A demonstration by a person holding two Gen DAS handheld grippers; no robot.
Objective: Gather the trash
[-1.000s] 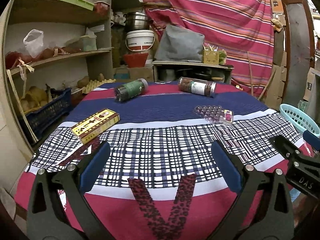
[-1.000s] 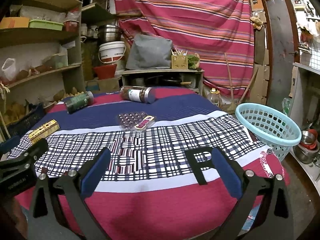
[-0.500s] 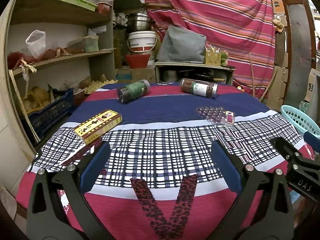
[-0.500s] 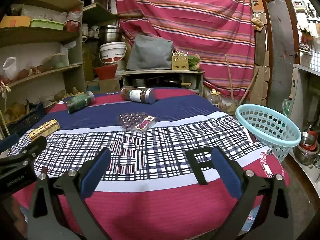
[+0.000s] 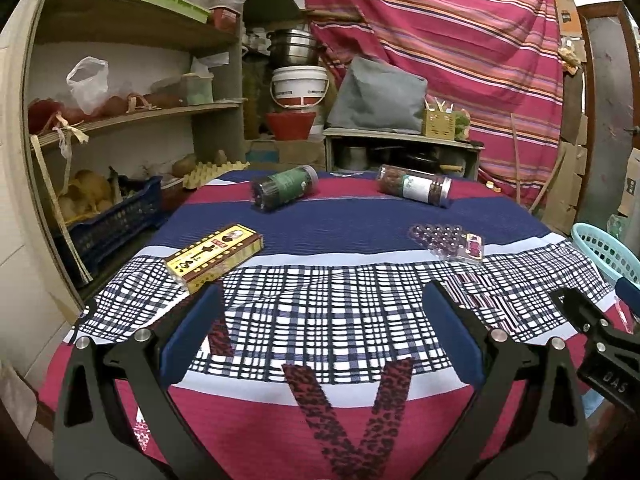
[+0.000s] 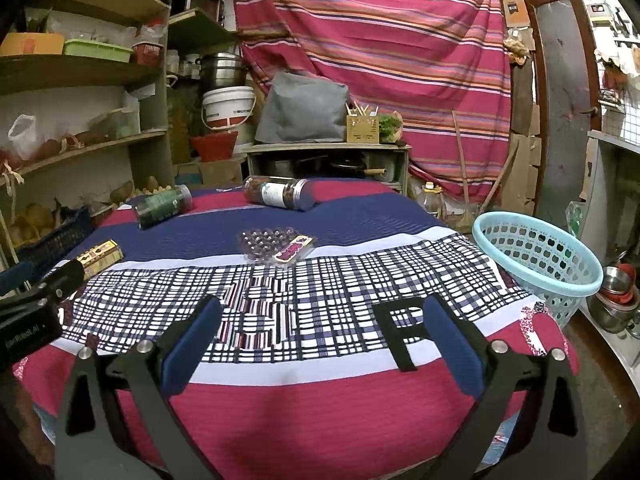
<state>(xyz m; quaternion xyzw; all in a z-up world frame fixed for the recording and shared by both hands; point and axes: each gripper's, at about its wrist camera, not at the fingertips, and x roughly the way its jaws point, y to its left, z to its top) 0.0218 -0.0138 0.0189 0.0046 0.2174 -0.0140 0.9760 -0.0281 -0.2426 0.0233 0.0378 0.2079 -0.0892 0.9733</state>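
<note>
- My left gripper (image 5: 320, 320) hangs over the near edge of the table, jaws spread wide with nothing between the blue pads (image 5: 192, 332).
- My right gripper (image 6: 320, 320) sits the same way further along the near edge: jaws wide apart, empty, blue pads clear of the cloth.
- Each gripper shows at the edge of the other's view, so I read them as side by side and apart.
- The table is covered with a tablecloth (image 5: 340, 312) in red, navy and black-and-white check.
- Yellow box (image 5: 214, 256): lying flat on the cloth, ahead and to the left of my left gripper, the nearest piece of trash to it; in the right wrist view it lies at the far left (image 6: 100, 255).
- Clear blister tray (image 6: 276, 246) with a pink label: flat near the middle of the table, straight ahead of my right gripper, well beyond its fingertips.
- Green-labelled jar (image 5: 284, 190): on its side at the far left of the table.
- White-labelled jar (image 5: 414, 188): on its side at the far side, to the right of the green one and apart from it.
- Light blue basket (image 6: 536, 258): off the right edge of the table, just beside it; I cannot tell what it stands on, and I see nothing inside it.
</note>
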